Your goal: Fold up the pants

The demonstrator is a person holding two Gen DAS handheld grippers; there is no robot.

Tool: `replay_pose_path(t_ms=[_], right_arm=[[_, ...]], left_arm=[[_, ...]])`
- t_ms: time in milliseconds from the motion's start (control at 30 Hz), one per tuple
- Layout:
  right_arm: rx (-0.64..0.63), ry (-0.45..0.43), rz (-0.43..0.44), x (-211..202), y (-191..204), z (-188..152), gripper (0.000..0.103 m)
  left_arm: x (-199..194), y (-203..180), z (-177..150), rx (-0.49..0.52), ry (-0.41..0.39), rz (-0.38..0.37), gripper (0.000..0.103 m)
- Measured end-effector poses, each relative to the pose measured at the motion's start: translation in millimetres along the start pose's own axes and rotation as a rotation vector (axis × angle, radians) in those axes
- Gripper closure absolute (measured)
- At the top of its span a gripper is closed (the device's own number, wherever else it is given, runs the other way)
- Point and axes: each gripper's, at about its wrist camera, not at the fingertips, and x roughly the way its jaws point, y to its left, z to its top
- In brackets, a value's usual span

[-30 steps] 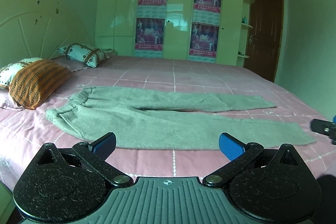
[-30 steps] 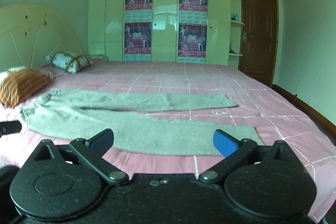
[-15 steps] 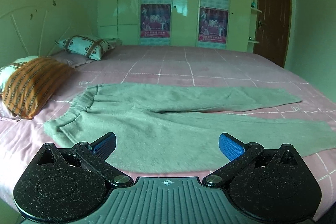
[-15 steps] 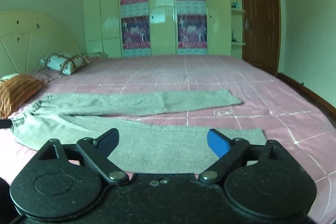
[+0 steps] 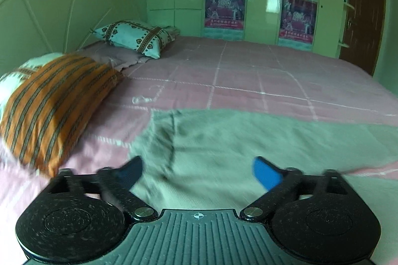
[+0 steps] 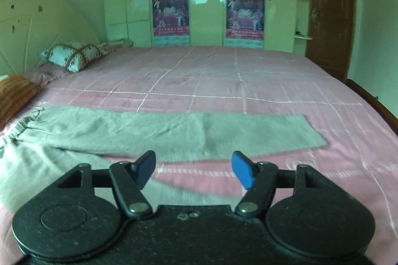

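**Claws close in on the pants, both empty**

Your left claw has dropped from a wide view to the waistband end of the grey pants; your right claw now hangs over the gap between the 2 legs. Both gape wide, gripping nothing. Pants lie flat on the pink bed, so the first grasp looks imminent.

The pants are a plain grey-green, lying on a pink bedspread crossed by a grid of thin white lines. One pillow has orange and dark stripes; another is pale turquoise with brown bands (small heart-like motifs along them). Both grippers are black with blue finger pads. The door is dark brown.
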Motion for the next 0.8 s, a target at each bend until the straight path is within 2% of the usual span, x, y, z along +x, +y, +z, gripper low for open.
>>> replay_pose_path(t_ms=[67, 133, 200, 400, 567, 800], right_arm=[[-0.032, 0.015, 0.012, 29.0, 6.8, 13.5, 0.052], [-0.06, 0.032, 0.029, 56.4, 11.4, 25.1, 0.061], [-0.104, 0.047, 0.038, 85.3, 16.4, 34.9, 0.063], [-0.19, 0.095, 0.083, 169.8, 24.7, 55.3, 0.068], [-0.265, 0.133, 0.145, 228.7, 30.4, 66.1, 0.07], [-0.367, 0.177, 0.291, 279.2, 51.2, 66.4, 0.071]], left_arm=[[33.5, 13.9, 15.0, 0.014, 0.015, 0.006, 0.019], [68.1, 27.6, 26.3, 0.008, 0.048, 0.009, 0.025], [100.9, 38.7, 34.2, -0.016, 0.085, 0.0, 0.029], [180.2, 47.1, 44.0, 0.035, 0.173, 0.0, 0.033], [220.9, 55.3, 47.7, 0.059, 0.228, -0.011, 0.033], [251.9, 60.7, 55.3, 0.047, 0.254, -0.076, 0.033]])
